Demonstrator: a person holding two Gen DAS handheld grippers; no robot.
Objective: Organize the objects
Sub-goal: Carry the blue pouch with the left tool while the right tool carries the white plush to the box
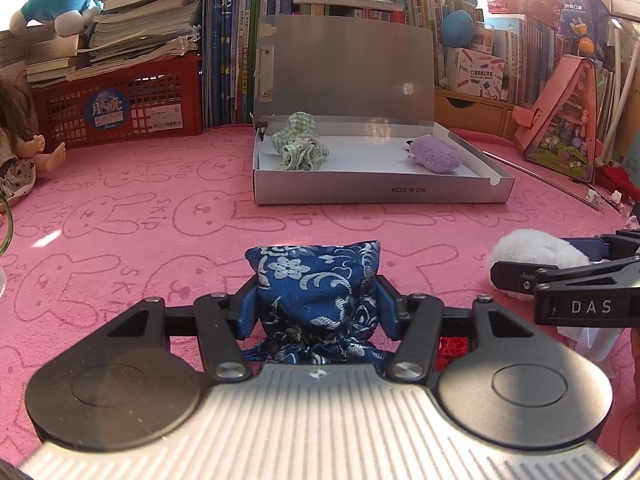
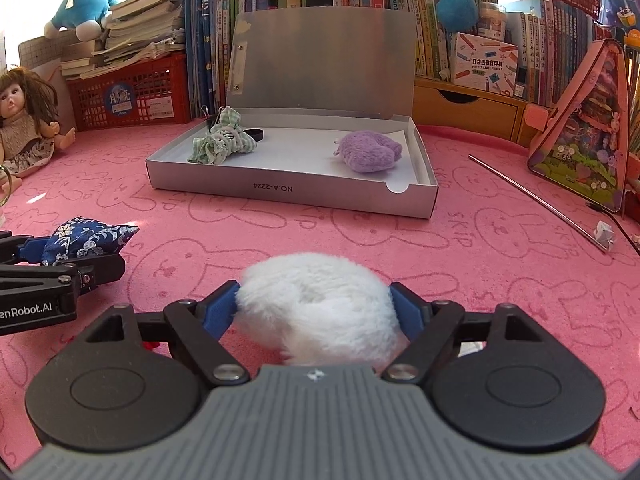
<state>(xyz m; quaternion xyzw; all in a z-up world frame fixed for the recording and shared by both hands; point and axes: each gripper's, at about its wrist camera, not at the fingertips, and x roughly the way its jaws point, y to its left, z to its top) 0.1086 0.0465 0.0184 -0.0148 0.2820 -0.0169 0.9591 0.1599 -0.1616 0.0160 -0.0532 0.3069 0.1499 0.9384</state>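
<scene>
A blue brocade pouch (image 1: 312,276) with silver flowers sits upright on the pink bunny-print cloth, and my left gripper (image 1: 316,300) is shut on it, blue pads pressing both sides. A white fluffy ball (image 2: 320,300) fills my right gripper (image 2: 316,304), whose pads touch its two flanks. The two grippers stand side by side, the pouch (image 2: 88,238) to the left of the ball (image 1: 532,252). Farther back lies an open grey box (image 2: 280,192) with its lid up. Inside are a green checked cloth bundle (image 2: 222,140) at the left and a purple plush (image 2: 366,156) at the right.
A doll (image 2: 24,120) sits at the far left by a red crate (image 2: 132,100) stacked with books. Shelved books and plush toys line the back. A thin metal rod (image 2: 536,200) and a pink triangular case (image 2: 580,140) lie to the right. A black ring (image 2: 254,135) rests in the box.
</scene>
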